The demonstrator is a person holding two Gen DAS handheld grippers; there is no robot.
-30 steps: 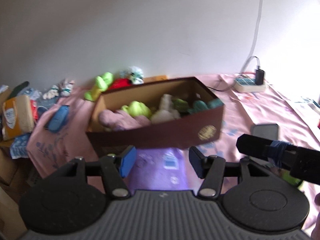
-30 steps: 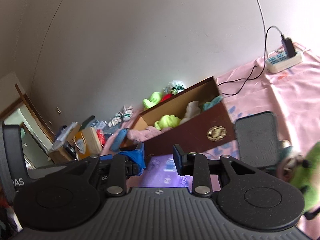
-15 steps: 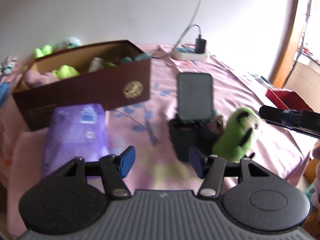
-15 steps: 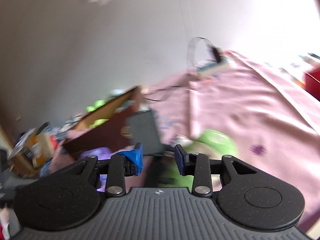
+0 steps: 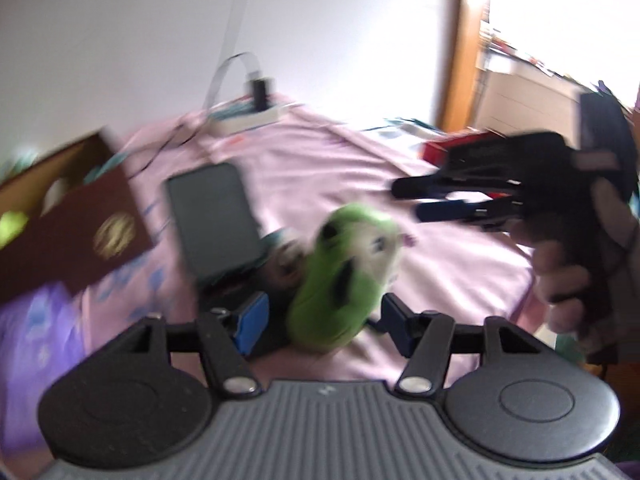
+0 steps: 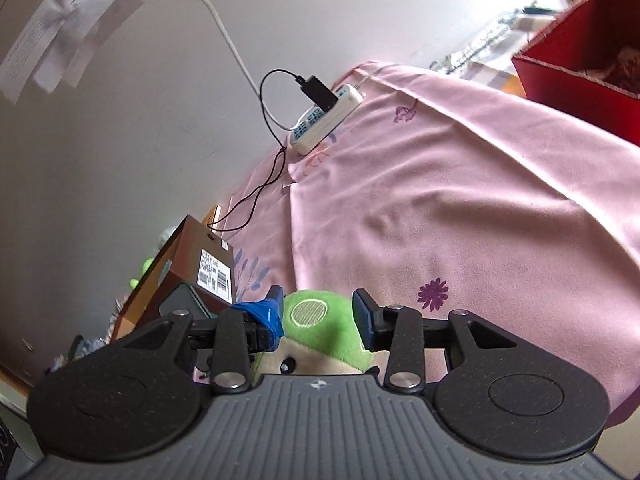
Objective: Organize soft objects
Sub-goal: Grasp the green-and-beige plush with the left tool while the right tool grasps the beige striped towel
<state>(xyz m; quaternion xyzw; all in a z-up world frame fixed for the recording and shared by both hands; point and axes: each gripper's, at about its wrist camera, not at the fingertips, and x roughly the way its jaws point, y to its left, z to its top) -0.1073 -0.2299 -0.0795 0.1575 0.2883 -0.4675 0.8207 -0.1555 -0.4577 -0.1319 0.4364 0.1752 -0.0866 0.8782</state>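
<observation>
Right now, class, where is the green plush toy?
The green plush toy stands on the pink cloth, right of the dark phone in the left wrist view, between the opening jaws of both grippers, untouched.

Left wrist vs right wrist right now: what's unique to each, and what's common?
Left wrist only: the right gripper seen from outside, the hand holding it, a purple pack.
Right wrist only: taped papers on the wall, the barcode label on the brown box.
Both: green plush toy, power strip, pink cloth, phone.
</observation>
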